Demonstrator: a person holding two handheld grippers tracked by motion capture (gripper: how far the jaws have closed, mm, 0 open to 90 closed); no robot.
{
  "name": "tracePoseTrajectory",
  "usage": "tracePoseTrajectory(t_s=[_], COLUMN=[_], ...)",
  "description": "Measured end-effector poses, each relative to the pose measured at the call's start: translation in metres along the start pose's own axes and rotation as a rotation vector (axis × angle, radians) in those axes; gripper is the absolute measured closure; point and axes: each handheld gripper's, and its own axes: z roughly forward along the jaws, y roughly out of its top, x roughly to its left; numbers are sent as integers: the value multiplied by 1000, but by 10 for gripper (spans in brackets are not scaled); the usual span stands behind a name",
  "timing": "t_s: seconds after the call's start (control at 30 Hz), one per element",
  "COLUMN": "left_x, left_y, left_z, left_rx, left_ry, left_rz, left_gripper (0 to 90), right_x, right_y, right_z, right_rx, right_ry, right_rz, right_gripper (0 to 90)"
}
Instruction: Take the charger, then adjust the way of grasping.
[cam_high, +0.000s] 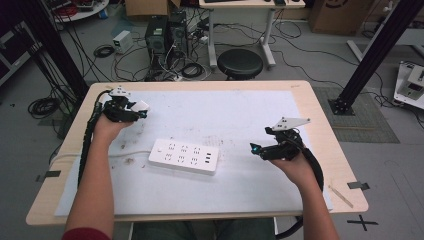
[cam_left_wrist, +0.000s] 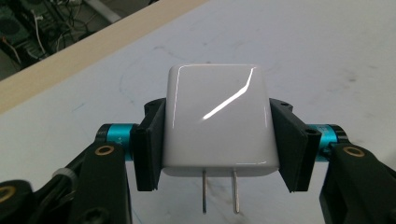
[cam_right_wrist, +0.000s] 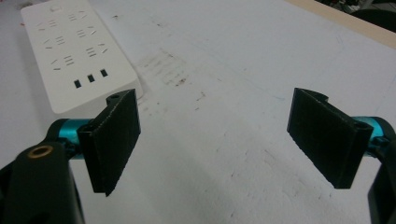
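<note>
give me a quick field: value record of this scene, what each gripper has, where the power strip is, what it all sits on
left gripper: shut on the glossy white square plug adapter, pads on its two sides, its two metal prongs toward the camera
adapter position: held clear of the mat, at the table's far left
right gripper: open, nothing between the jaws, at the mat's right
white rectangular power strip: flat on the mat between the two grippers, sockets up
surface: white mat on a light wooden table
</note>
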Motion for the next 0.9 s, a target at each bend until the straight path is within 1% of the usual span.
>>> tracePoseTrajectory(t_s=[0.03, 0.07, 0.13, 0.17, 0.2, 0.23, 0.27, 0.33, 0.37, 0.4, 0.43, 0.47, 0.5, 0.57, 0.63, 0.67, 0.7, 0.73, 0.77, 0.8, 0.83, 0.87, 0.9], left_x=[0, -14, -27, -34, -34, -45, -51, -51, -68, -74, -74, -85, -88, -102, -117, -124, -132, -137, -145, -145, -164, -164, -177], left_y=[0, 1, 0, -1, -1, -2, -3, -3, -5, -5, -5, -4, -3, -1, 0, 0, 0, 0, -1, -1, -2, -2, -3], left_z=[0, -15, -27, -32, -32, -42, -46, -46, -57, -59, -59, -63, -63, -65, -64, -63, -61, -61, -58, -58, -50, -50, -43], left_rx=[0, -14, -23, -25, -25, -36, -40, -40, -54, -57, -57, -69, -71, -89, -95, -103, -111, -111, -120, -120, -132, -132, -142], left_ry=[0, -25, -58, -65, -65, -87, -95, -95, -131, -138, -138, -152, -157, -184, -211, -222, -239, -246, -263, -263, -292, -292, -301], left_rz=[0, 19, 37, 54, 54, 79, 85, 85, 129, 141, 141, 168, 181, 206, 254, 271, 285, 307, 330, 330, 385, 385, 420], left_gripper=[424, 425, 425, 424, 424, 424, 425, 424, 424, 424, 425, 425, 425, 424, 424, 424, 424, 424, 424, 425, 424, 424, 425], right_x=[1, 3, 6, 7, 7, 8, 9, 10, 11, 11, 11, 12, 14, 16, 19, 22, 24, 28, 31, 31, 40, 40, 46], right_y=[1, 2, 3, 4, 5, 5, 5, 6, 6, 7, 7, 6, 6, 6, 5, 5, 4, 4, 4, 4, 4, 4, 3], right_z=[-1, -1, -1, -1, -1, 0, 0, 0, 0, -1, -1, -2, -3, -4, -3, -3, -1, 0, 1, 1, 5, 5, 10], right_rx=[-4, -3, -6, -7, -3, -1, 2, 1, 1, -2, -2, 1, -2, 2, 2, 3, 2, 7, 6, 6, 3, 3, -6], right_ry=[7, 17, 23, 31, 38, 38, 39, 40, 46, 51, 51, 55, 65, 79, 104, 113, 128, 140, 148, 148, 201, 201, 227], right_rz=[-5, -7, -18, -18, -20, -26, -28, -23, -28, -29, -29, -27, -26, -20, -20, -10, -16, -13, -13, -13, 4, 4, 25], right_gripper=[173, 173, 173, 174, 174, 174, 173, 174, 173, 173, 173, 173, 173, 173, 173, 173, 173, 173, 174, 174, 173, 173, 173])
